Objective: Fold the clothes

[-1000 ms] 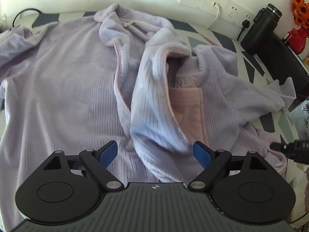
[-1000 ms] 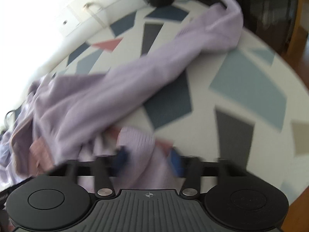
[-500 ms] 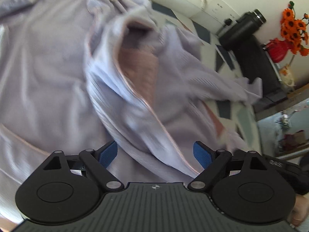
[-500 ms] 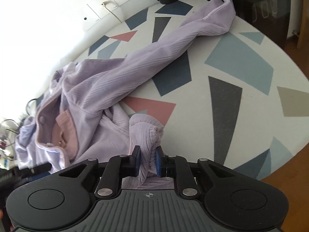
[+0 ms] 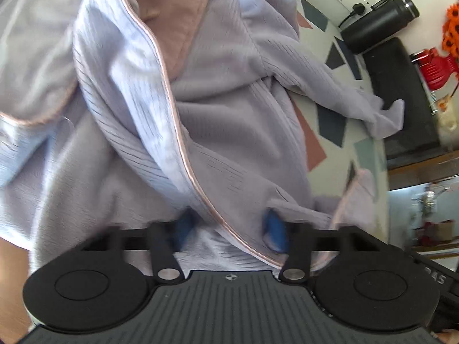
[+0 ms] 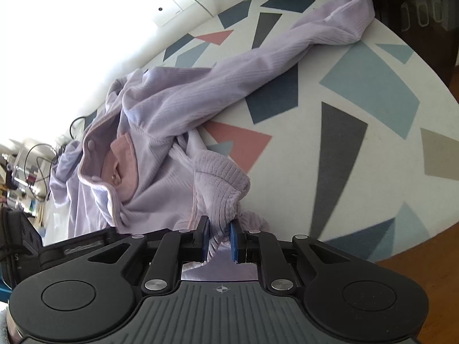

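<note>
A lilac ribbed jacket (image 5: pixel 218 132) with pink trim and pink lining lies crumpled on the patterned table. It also shows in the right wrist view (image 6: pixel 160 132), with one sleeve (image 6: pixel 287 54) stretched toward the far edge. My left gripper (image 5: pixel 229 226) is partly closed around the pink-trimmed front edge near the hem; its blue pads are blurred and a gap remains between them. My right gripper (image 6: pixel 219 236) is shut on the ribbed hem corner (image 6: pixel 221 177), bunched between its blue pads.
The table (image 6: pixel 373 132) has a white top with coloured triangles, and its rounded edge lies to the right. A black flask (image 5: pixel 378 20) and a black box (image 5: pixel 401 91) stand at the far side by wall sockets. A red vase with orange flowers (image 5: pixel 441 57) stands beyond.
My left gripper has moved down onto the jacket's front edge and its jaws have narrowed around it. My right gripper closed on the hem corner and holds it.
</note>
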